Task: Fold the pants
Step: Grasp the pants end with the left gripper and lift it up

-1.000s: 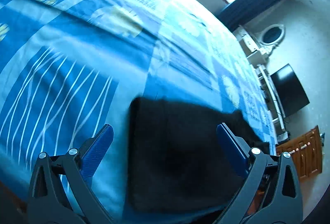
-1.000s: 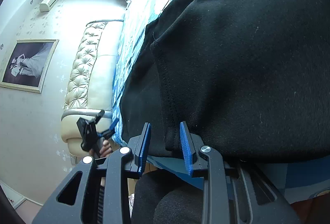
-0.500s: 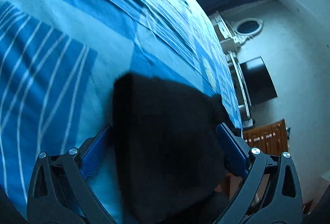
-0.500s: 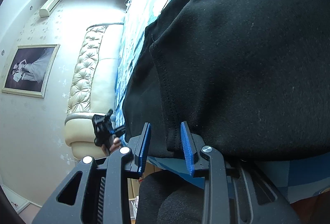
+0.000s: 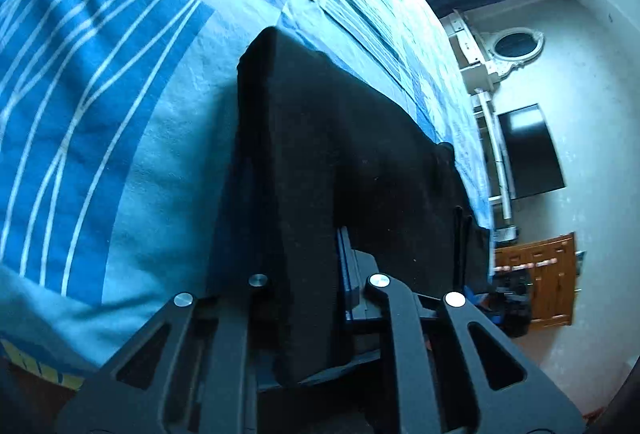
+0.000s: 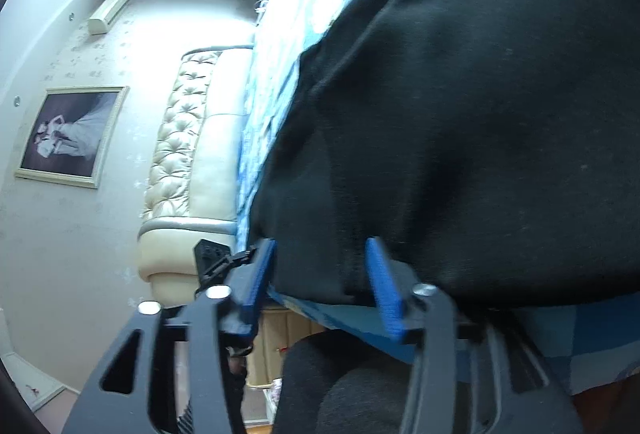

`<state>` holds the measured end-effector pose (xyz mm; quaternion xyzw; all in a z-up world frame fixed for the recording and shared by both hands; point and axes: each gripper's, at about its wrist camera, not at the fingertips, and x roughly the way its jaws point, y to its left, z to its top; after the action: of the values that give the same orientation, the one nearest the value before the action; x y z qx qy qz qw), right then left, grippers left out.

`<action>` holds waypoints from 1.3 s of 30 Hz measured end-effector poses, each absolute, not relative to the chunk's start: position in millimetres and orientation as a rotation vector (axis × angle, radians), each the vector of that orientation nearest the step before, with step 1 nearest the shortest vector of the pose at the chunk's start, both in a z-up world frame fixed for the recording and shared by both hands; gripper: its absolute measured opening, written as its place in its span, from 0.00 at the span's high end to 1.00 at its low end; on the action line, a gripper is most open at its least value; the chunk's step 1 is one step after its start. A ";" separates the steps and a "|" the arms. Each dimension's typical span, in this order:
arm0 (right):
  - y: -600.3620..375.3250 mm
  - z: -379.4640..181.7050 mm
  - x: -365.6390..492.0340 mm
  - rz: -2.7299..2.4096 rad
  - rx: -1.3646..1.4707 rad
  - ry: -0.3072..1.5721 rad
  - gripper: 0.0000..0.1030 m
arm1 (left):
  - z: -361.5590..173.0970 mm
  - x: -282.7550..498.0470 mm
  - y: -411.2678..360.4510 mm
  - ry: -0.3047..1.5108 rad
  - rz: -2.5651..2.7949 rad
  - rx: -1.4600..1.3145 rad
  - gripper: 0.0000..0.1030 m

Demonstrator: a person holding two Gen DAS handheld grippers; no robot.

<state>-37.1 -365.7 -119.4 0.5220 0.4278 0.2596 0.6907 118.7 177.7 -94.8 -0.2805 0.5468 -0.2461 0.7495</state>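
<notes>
The black pants [image 5: 340,154] lie folded on the bed, on a blue bedspread [image 5: 120,94] patterned with white wavy lines and pale blocks. In the left wrist view they form a dark slab running from the gripper toward the far edge of the bed; the nearest fold bunches up between the two fingers of the left gripper [image 5: 308,274]. Its jaws are closing on that fold, and the cloth fills the gap between them. The left pad is buried under the fabric, and only a thin blue strip of the right pad shows, so the exact contact is hard to make out. The pants' near end is cut off behind the gripper frame.

In the right wrist view the pants fill the right half of the picture as a large black mass, slightly blurred, with their upper and right edges running out of frame. The right gripper [image 6: 320,274] sits at their lower hem, at the bed's edge. Its jaws are opening: the two blue pads stand apart with the hem between them, and neither pad visibly presses on the cloth. Beyond the left pad a small black part of the other gripper shows against a cream tufted headboard [image 6: 188,154]. A framed picture [image 6: 68,134] hangs on the wall; its subject is too small to read.
</notes>
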 end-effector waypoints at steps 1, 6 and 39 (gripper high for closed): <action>-364.8 -115.8 -37.3 0.583 1.165 0.950 0.25 | -88.2 117.2 173.1 1.187 -0.521 -0.582 0.86; -352.9 -91.0 -38.9 0.511 0.974 0.986 0.21 | -62.0 114.5 163.5 1.162 -0.481 -0.560 0.87; -372.6 -27.9 -107.8 0.013 0.439 0.899 0.18 | 78.0 48.3 -35.1 0.904 -0.335 0.066 0.88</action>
<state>-107.8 -372.6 -27.9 0.2104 0.4309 0.0060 0.8775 48.3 -35.1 78.0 0.0318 0.4347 -0.1611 0.8855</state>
